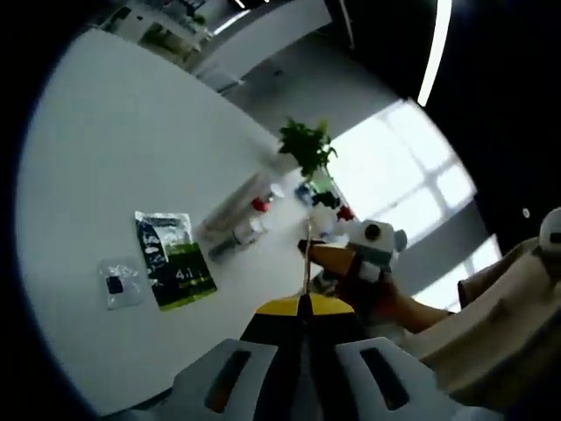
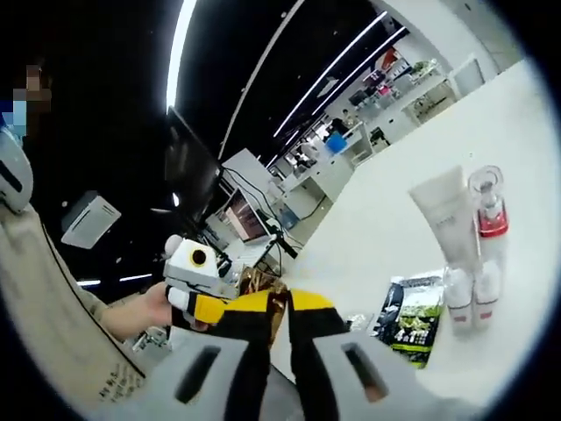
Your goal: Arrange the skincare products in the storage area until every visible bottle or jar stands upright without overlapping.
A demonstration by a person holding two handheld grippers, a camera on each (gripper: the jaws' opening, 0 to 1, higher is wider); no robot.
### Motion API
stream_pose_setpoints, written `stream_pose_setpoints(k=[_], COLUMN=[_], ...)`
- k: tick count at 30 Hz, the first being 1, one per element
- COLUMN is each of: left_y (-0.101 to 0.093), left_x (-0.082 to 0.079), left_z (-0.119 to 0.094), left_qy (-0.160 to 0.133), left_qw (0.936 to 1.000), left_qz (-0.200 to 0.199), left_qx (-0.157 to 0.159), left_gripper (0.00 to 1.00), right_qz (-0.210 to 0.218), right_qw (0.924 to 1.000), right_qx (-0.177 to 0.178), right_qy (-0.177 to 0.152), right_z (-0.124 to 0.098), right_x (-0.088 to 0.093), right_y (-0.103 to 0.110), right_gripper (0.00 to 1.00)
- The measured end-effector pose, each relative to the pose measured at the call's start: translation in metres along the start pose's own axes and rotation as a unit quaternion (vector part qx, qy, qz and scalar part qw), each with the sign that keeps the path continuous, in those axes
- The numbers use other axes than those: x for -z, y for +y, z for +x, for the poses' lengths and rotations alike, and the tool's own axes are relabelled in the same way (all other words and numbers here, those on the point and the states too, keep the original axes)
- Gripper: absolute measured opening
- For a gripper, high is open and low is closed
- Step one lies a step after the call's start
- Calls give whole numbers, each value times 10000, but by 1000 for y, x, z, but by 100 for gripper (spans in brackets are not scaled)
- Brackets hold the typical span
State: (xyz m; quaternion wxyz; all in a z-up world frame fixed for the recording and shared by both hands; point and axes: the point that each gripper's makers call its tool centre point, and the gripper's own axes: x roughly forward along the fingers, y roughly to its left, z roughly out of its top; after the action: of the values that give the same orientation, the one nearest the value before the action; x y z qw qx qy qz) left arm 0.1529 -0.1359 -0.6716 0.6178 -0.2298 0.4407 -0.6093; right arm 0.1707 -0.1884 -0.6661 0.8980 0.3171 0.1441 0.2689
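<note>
Both yellow-tipped grippers, left (image 1: 304, 303) and right (image 2: 279, 303), have their jaws pressed together on nothing, high above the white tabletop (image 1: 114, 175), so I think they should open, reach the white tube (image 2: 443, 215) lying by the small red-capped bottles (image 2: 486, 219) near its far edge, and stand it up gently.

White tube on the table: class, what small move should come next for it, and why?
Probably bring the right gripper toward the white tube to grasp and stand it up. It seems to lie flat on the table beside the red-capped bottle, and both grippers look shut and well short of it.
</note>
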Motion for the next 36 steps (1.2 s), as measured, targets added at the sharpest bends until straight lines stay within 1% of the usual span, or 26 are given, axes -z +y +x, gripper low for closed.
stream_pose_setpoints(k=[3,6,11,12,13,16,17,19,20,22,23,25,27,29,32,34,36], left_y=[0,1,-2,-3,-6,-7,-8,-7,-7,-7,-7,-6,-6,-8,-9,-10,-11], left_x=[2,-1,-9,-12,-18,-30,-31,-37,-37,-40,-41,-42,-42,-41,-39,-38,-38], left_z=[0,0,-1,-2,-2,-4,-4,-4,-4,-4,-3,-2,1,5,13,18,21], left_qy=[61,16,-188,-264,-435,-831,-868,-1084,-1100,-1190,-1241,-1339,-1424,-1487,-1549,-1585,-1639], left_qw=[10000,10000,9998,9995,9987,9959,9956,9935,9933,9923,9918,9906,9895,9885,9876,9869,9860], left_qz=[-25,-7,100,148,225,314,273,264,260,218,193,137,79,34,-26,-98,-121], left_qx=[3,11,68,105,165,191,222,228,218,250,248,236,223,258,267,279,277], left_gripper=[0,0,0,0,0,0,0,1,2,5,7,15,19,20,21,21,18], right_qz=[47,185,410,498,555,954,1062,1358,1553,1804,1847,1895,1939,1969,2061,2073,2041], right_qw=[10000,9997,9985,9977,9971,9917,9896,9833,9781,9706,9688,9669,9651,9637,9595,9592,9606], right_qx=[-30,-80,-94,-102,-121,-173,-190,-208,-188,-173,-166,-111,-97,-61,-40,-42,-33], right_qy=[-31,-166,-353,-438,-516,-850,-953,-1194,-1375,-1586,-1645,-1706,-1757,-1800,-1921,-1921,-1886], right_z=[-2,-3,-3,-3,-3,-5,-5,-6,-7,-9,-9,-9,-9,-8,-6,-4,-2], right_x=[0,-4,-10,-13,-16,-26,-29,-34,-38,-42,-42,-41,-41,-40,-40,-39,-37], right_y=[0,1,3,4,4,5,4,5,3,-1,-1,-3,-2,-2,-2,-1,1], right_gripper=[3,1,1,1,1,1,1,1,1,1,1,1,1,1,1,1,1])
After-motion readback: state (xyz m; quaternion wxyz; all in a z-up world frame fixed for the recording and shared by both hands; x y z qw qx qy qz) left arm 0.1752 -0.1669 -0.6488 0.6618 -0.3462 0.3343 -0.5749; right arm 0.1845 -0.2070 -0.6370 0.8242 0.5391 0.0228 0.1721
